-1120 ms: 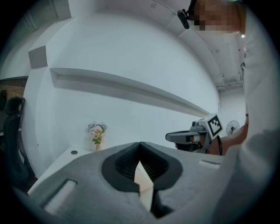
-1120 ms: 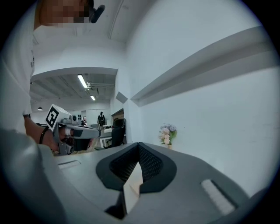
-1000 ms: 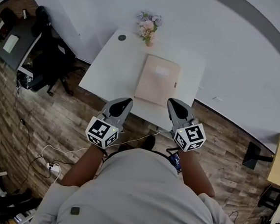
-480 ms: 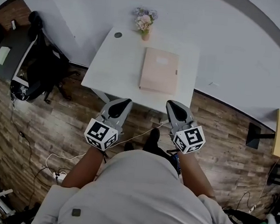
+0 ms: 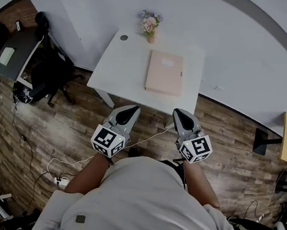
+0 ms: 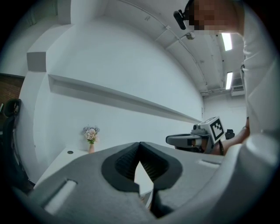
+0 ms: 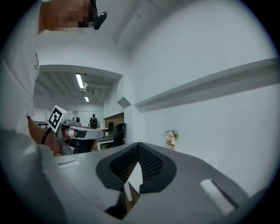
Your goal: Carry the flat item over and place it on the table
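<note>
I hold my left tool [image 5: 129, 111] and right tool [image 5: 180, 115] side by side at frame center, pointing up-frame and about level. Both have their jaws closed together, with nothing between them. My forearms [image 5: 88, 171] run back toward the bottom edge.

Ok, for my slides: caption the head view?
Flat pink item on white table; left hand-held gripper and right hand-held gripper shut, empty.

My left gripper [image 6: 140, 146], jaws closed tip to tip. Beyond them, a white table [image 6: 59, 159] with a vase of flowers [image 6: 90, 136] at its far edge and a small dark disc [image 6: 70, 152] beside the vase. At right, the right gripper [image 6: 175, 140] is held level. Behind, a white wall with a long ledge [image 6: 122, 98].
</note>
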A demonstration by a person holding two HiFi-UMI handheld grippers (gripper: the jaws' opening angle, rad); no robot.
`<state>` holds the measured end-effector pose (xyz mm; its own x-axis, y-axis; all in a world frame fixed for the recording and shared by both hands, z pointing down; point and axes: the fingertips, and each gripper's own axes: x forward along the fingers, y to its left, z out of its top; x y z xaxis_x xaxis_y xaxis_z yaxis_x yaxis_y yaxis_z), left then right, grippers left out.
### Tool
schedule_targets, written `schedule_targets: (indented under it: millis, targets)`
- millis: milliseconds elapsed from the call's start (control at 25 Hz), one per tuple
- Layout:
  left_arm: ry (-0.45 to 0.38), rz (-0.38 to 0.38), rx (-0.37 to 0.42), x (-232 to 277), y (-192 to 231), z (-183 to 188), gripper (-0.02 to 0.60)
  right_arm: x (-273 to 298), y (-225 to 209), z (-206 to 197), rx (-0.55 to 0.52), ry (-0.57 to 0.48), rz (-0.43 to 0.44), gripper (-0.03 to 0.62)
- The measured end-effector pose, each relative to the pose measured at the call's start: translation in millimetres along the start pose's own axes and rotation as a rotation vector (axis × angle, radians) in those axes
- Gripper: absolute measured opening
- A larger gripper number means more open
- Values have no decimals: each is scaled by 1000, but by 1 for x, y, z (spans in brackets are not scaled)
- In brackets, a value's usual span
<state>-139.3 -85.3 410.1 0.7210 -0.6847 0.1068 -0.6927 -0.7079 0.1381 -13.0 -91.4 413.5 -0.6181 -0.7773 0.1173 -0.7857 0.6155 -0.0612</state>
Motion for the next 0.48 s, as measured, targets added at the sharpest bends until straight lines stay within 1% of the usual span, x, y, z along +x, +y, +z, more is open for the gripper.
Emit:
schedule_targets:
  millis: [120,320,480]
  targets:
    - [-8,33,5,0,-14,5,2,-18,-4,0,-1,-9,21,9]
    - [-31,66,-1,2,-56,9,2,-55,-12,-5,-5,-12,67,9]
    - [-38,106,33,2,-87,8,2,-90,-17,-16,2,-12,91,9]
